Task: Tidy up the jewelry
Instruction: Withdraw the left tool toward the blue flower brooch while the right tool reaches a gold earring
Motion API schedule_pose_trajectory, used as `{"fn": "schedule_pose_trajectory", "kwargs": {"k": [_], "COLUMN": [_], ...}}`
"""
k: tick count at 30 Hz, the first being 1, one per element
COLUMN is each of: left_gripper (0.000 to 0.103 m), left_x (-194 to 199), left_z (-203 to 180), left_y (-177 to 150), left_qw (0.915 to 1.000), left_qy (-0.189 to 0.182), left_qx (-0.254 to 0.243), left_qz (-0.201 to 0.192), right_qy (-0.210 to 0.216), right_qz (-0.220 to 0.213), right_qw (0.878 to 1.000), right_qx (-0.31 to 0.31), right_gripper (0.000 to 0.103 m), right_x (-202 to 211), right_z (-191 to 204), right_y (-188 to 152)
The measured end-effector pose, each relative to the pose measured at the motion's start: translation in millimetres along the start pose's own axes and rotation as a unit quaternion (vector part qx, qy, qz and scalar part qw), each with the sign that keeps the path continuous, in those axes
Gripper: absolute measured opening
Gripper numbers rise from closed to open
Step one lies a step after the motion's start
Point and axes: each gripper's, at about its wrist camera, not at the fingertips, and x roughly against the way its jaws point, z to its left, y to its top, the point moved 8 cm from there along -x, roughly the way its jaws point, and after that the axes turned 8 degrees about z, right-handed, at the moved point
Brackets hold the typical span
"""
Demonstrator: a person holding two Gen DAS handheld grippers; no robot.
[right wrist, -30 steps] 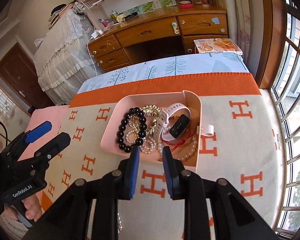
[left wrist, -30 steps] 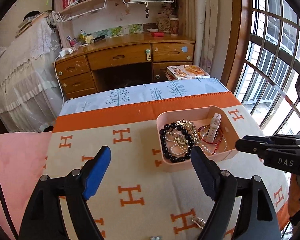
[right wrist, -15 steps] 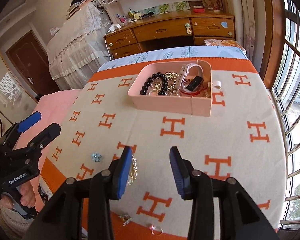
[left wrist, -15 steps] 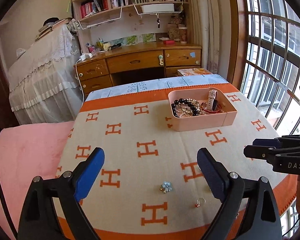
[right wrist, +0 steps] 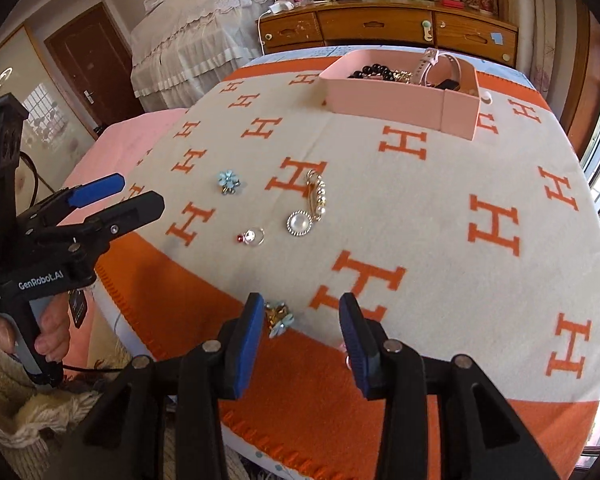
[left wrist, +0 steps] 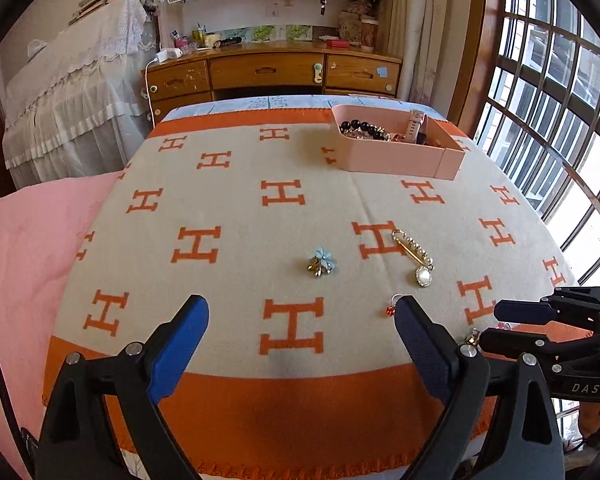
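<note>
A pink tray [left wrist: 400, 158] [right wrist: 396, 106] at the far side of the blanket holds a black bead bracelet [right wrist: 374, 70], a white watch [right wrist: 434, 60] and other pieces. Loose on the blanket lie a blue flower earring [left wrist: 322, 262] [right wrist: 228, 181], a gold pearl brooch [left wrist: 416, 256] [right wrist: 312, 208], and a small red-stone ring [left wrist: 392, 307] [right wrist: 252, 237]. A second blue flower earring [right wrist: 279, 318] lies by my right gripper's left finger. My left gripper [left wrist: 300, 344] is open and empty near the front edge. My right gripper [right wrist: 298, 332] is open and empty.
The orange-and-cream H-pattern blanket [left wrist: 284, 196] covers the table. A pink cushion [left wrist: 24, 248] lies at the left. A wooden desk [left wrist: 272, 76] and a lace-covered cabinet [left wrist: 72, 92] stand behind. Windows [left wrist: 560, 100] line the right side.
Both grippers have pulled back from the pink tray toward the blanket's front edge. The right gripper's jaws have opened wider. The loose jewelry has come into view.
</note>
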Motion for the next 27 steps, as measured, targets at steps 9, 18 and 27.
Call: {"fn": "schedule_pose_trajectory", "kwargs": {"k": [9, 18, 27], "left_gripper": [0.093, 0.09, 0.053], "left_x": [-12.8, -28.7, -67.3], "left_z": [7.8, 4.6, -4.8], "left_y": [-2.3, 17.6, 26.6], "left_qw": [0.9996, 0.9997, 0.9997], "left_qy": [-0.012, 0.003, 0.01], "left_qx": [0.023, 0.016, -0.018], "left_qz": [0.012, -0.015, 0.01], "right_qy": [-0.028, -0.092, -0.075], "right_qz": [0.009, -0.022, -0.03], "right_qw": [0.998, 0.987, 0.991], "right_qx": [0.063, 0.133, 0.111], "right_gripper": [0.04, 0.021, 0.021], "right_x": [-17.4, -22.9, -21.5], "right_z": [16.8, 30.3, 22.1], "right_y": [-5.1, -7.2, -0.3]}}
